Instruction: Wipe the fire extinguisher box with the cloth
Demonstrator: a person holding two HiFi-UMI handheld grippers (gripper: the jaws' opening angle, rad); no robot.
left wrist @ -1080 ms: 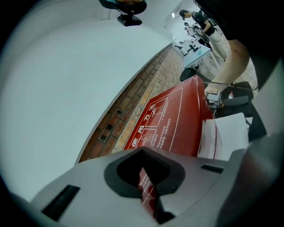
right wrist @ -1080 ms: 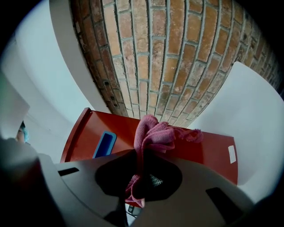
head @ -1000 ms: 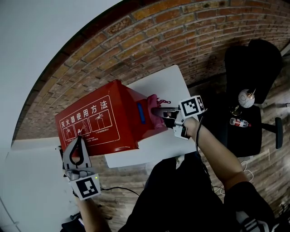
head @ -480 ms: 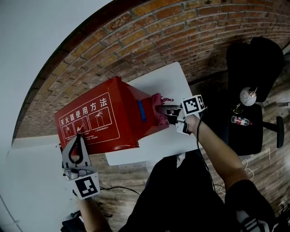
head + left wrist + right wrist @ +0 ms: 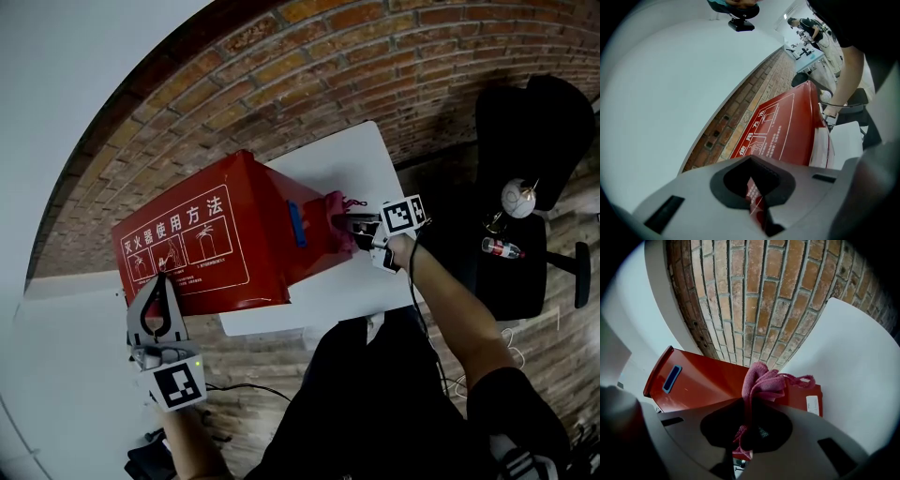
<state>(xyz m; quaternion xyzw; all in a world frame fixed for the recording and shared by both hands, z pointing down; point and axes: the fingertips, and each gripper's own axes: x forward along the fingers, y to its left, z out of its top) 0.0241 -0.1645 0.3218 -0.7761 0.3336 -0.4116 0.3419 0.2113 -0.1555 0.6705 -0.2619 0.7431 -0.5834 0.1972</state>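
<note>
My right gripper (image 5: 349,228) is pinching the bunched pink knit cloth (image 5: 761,380), and I am aiming for firm, flat pressure on the red rectangular fire extinguisher box (image 5: 216,246) at mid-frame, while my left gripper (image 5: 161,298), at lower left, is sitting with its jaws pressed together and empty.

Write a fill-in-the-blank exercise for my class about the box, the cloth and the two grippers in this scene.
1. The right gripper is shut on a ____ cloth.
2. The cloth is at one side of the ____ fire extinguisher box.
3. The box stands on a ____ table.
4. The left gripper is shut and holds ____.

Missing words: pink; red; white; nothing
</note>
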